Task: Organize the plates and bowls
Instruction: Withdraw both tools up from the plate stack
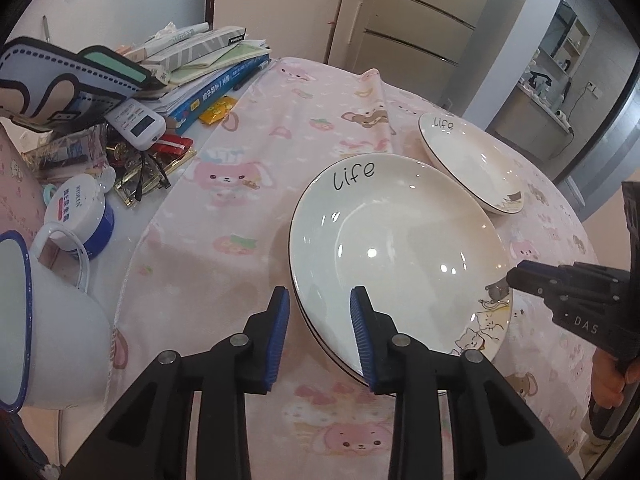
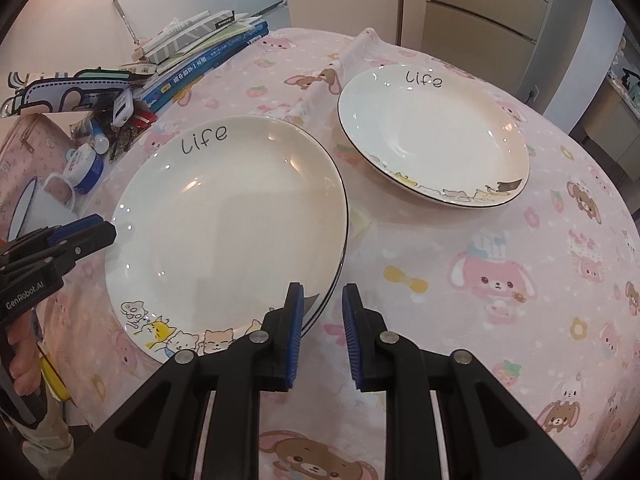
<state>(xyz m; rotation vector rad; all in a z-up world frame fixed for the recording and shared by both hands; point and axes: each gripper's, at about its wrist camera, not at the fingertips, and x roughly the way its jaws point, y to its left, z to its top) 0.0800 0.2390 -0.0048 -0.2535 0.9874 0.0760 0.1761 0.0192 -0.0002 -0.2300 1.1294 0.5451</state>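
The left tongs (image 1: 320, 332) straddle the near-left rim of the stacked "Life" plates (image 1: 396, 240), pads apart and not pressing: released, probably just letting the top plate settle on the one beneath. The right tongs (image 2: 322, 330) stand narrowly parted just right of that stack's rim, gripping nothing. A single "Life" plate (image 2: 434, 132) waits beyond them. Only the left view shows the enamel mug (image 1: 44, 332) and remote (image 1: 138, 122); the right view shows the far plate whole.
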